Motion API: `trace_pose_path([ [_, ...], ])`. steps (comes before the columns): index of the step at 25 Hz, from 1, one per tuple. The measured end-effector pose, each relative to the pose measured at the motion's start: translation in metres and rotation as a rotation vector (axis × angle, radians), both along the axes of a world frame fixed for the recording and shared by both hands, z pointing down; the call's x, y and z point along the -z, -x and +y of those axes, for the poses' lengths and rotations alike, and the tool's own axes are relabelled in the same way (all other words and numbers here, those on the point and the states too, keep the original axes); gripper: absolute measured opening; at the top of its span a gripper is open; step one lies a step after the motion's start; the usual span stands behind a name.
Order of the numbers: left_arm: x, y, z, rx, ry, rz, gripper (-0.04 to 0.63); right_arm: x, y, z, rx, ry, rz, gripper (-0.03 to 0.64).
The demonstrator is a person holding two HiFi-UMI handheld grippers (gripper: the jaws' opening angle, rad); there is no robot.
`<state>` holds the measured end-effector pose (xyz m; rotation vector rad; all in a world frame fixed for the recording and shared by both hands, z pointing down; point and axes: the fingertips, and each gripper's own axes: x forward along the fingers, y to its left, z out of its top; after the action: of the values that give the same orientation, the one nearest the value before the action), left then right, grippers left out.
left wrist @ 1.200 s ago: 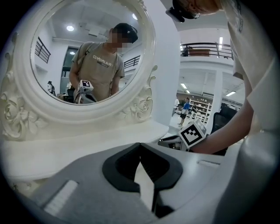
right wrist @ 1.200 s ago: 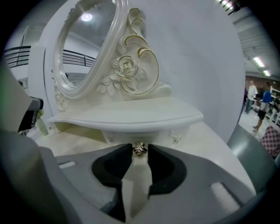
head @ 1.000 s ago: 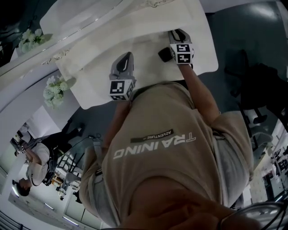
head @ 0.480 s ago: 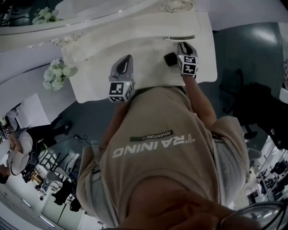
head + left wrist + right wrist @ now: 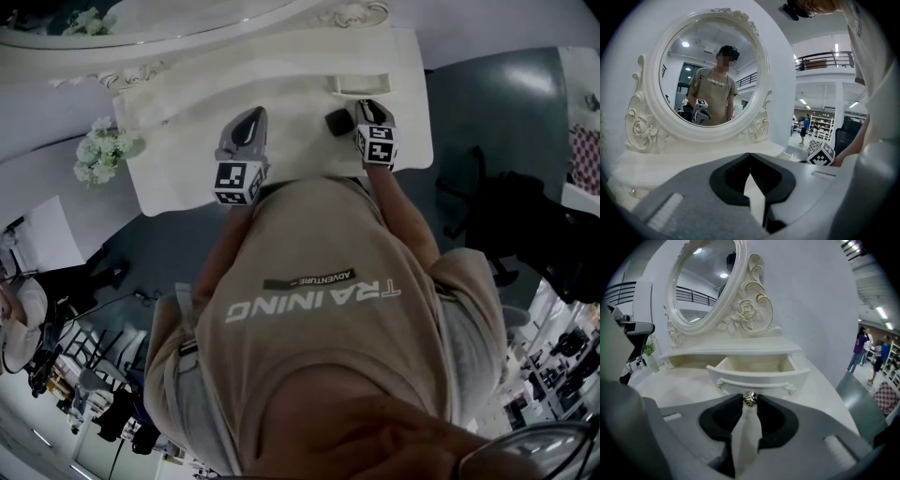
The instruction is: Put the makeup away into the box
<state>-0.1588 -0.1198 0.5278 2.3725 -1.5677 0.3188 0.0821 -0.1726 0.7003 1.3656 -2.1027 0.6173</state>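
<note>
Desk: we see a white dressing desk point(image 5: 178, 173) with a mostly bare top.
Mirror: an oval mirror point(image 5: 710, 70) in a carved rose frame stands at the back.
Room: dark grey floor point(image 5: 506, 103), white flowers point(image 5: 98, 150) beside the desk, and an open hall with people point(image 5: 860, 345) far off.
Makeup: a small black makeup case point(image 5: 337, 120) lies on the desk just left of the right gripper point(image 5: 750, 403), outside the drawer point(image 5: 757, 373).
Right gripper: it pinches the drawer's metal knob point(image 5: 750, 399).
Left gripper: the left gripper point(image 5: 750, 157) has its jaws pressed together on nothing, above the desk's near part.
Change: a second ago we saw no open drawer. Now it stands pulled out, further than half a second ago.
</note>
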Motion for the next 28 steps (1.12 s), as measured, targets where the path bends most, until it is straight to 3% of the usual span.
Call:
trace_pose_path([
  [8, 0.009, -0.02, 0.001, -0.07, -0.014, -0.005, 0.008, 0.005, -0.006, 0.013, 0.013, -0.023, 0.012, 0.104],
  [10, 0.008, -0.022, 0.0, -0.085, -0.008, -0.006, 0.008, 0.007, -0.003, 0.02, 0.028, -0.033, 0.0, 0.163],
  [13, 0.006, -0.024, 0.001, -0.109, -0.006, -0.003, 0.008, 0.01, 0.003, 0.039, 0.054, -0.016, -0.051, 0.198],
  [18, 0.002, -0.025, 0.0, -0.137, -0.006, 0.017, 0.008, 0.011, 0.032, 0.07, 0.18, 0.03, -0.051, 0.305],
  [28, -0.01, -0.015, 0.001, -0.162, 0.013, 0.06, 0.007, -0.002, 0.065, 0.072, 0.248, 0.06, 0.028, 0.383],
])
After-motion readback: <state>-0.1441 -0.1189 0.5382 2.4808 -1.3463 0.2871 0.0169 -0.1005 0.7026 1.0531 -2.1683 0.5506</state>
